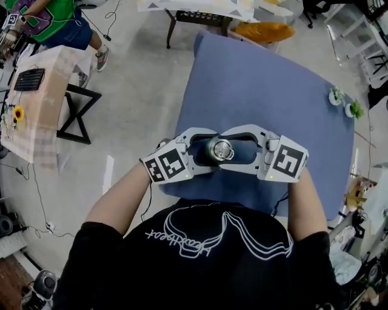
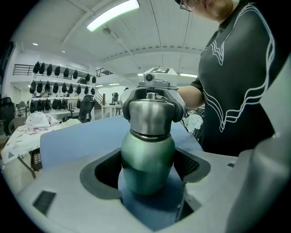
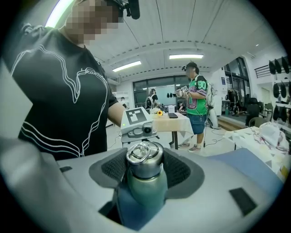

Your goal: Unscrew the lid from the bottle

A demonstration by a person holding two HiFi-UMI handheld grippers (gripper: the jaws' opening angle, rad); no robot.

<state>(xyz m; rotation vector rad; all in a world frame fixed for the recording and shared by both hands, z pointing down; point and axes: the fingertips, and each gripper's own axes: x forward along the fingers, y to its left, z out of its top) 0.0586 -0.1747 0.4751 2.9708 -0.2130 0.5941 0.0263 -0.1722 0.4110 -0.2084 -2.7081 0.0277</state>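
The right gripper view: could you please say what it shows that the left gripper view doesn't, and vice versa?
Only the right gripper view: a standing person in a green shirt. Only the left gripper view: wall racks of dark gear. Both: the green bottle, its steel lid, the blue table cover.

Premises: a large open laboratory or workshop hall. Left of the blue-covered bench (image 1: 260, 103) is a bare concrete floor (image 1: 139, 91) with loose cables (image 1: 40, 206). Further left stands a clothed table (image 1: 42, 115) carrying a keyboard (image 1: 29, 79). Beyond the bench is a wall rack of dark hung items (image 2: 59, 70). Above the bench is a vaulted white ceiling with strip lights (image 2: 113, 13).
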